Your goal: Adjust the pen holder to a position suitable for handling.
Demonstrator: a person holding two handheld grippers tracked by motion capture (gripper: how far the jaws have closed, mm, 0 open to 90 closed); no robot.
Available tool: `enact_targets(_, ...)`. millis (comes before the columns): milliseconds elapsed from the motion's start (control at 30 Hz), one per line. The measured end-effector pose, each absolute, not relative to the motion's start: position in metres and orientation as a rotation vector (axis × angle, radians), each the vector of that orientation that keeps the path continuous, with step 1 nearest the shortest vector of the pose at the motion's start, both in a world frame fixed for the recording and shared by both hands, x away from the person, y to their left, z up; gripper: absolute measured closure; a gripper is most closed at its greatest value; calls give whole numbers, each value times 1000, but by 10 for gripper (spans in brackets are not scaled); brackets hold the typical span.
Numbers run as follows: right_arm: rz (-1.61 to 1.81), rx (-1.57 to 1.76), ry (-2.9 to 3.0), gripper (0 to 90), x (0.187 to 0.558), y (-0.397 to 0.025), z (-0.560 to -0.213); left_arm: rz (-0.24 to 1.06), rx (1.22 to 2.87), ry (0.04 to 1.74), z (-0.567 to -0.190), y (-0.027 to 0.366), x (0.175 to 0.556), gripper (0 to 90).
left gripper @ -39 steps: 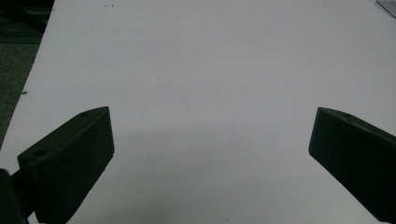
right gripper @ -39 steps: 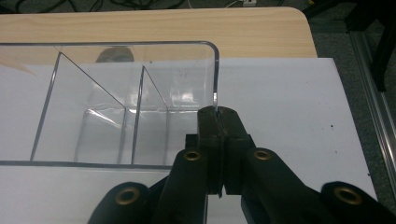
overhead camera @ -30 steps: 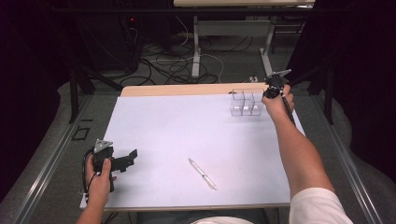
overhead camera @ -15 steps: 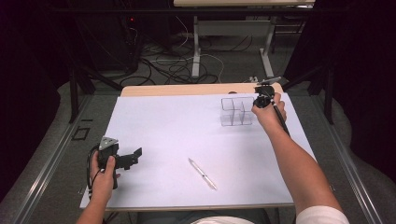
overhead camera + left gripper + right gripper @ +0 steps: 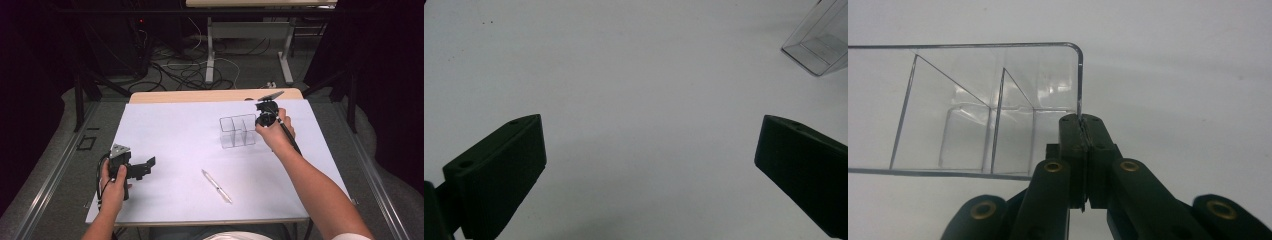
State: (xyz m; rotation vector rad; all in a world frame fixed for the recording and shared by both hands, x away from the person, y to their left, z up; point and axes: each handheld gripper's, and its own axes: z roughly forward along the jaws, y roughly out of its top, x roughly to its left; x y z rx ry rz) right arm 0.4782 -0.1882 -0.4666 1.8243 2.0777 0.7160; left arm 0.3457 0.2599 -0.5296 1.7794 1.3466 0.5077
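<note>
Far left of the white table (image 5: 165,125): left gripper (image 5: 145,167) held low near the front edge, jaws spread wide, nothing between them, only bare tabletop ahead in the left gripper view and a corner of the clear box at upper right. Toward the middle, near the front edge: a pen (image 5: 216,186) lying loose and slanted, well apart from both grippers. Right of centre: clear divided organizer (image 5: 237,132), upright on the table, compartments empty. Right beside it: right gripper (image 5: 259,121), jaws pressed together on the thin wall of the organizer (image 5: 973,115) at its near corner. Risk, as a judgement: a pinch on one smooth, thin edge, so likely to slip off or tip the box if dragged fast or lifted off-centre; hard squeezing could also crack the wall; a sideways swing could carry the box into the pen
</note>
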Motion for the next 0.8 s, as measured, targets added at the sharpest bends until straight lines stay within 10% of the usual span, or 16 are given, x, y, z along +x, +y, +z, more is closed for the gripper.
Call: enact_targets(800,949,1807,2160,796,455,-165,-475,506,1792,1346,-531,257,348,2)
